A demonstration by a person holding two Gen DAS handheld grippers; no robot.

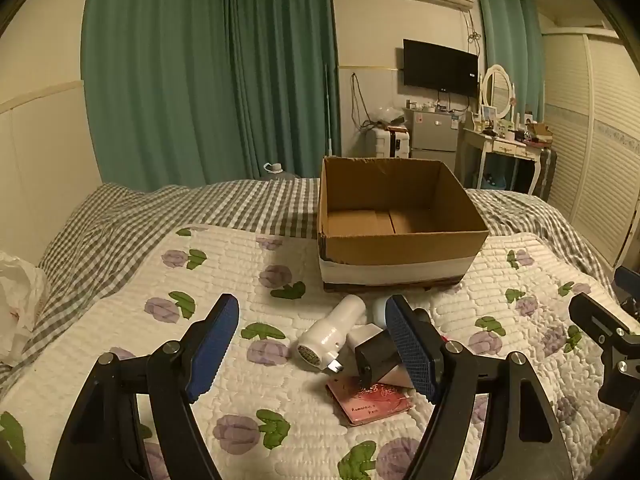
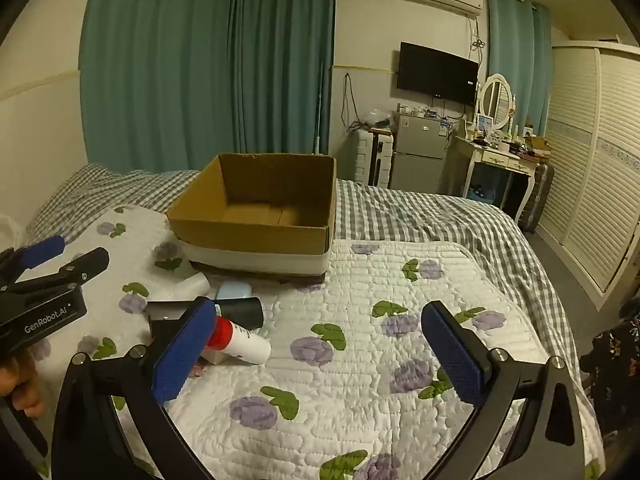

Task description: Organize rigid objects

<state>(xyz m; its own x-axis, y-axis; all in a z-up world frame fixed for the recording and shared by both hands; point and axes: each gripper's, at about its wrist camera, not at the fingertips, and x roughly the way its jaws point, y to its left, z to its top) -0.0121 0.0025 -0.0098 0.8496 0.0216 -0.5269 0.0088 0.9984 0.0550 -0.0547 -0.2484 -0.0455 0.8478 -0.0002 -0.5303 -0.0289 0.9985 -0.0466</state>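
Note:
An open cardboard box with a white band stands on the floral quilt, empty inside; it also shows in the right wrist view. In front of it lies a small pile: a white hair-dryer-like device, a black boxy item, a pink booklet. The right wrist view adds a white tube with a red cap, a black cylinder and a pale blue item. My left gripper is open above the pile. My right gripper is open over bare quilt, right of the pile.
The bed has a floral quilt over a grey checked sheet. A crumpled white bag lies at the left edge. Green curtains, a fridge, a dressing table and a wardrobe stand beyond the bed.

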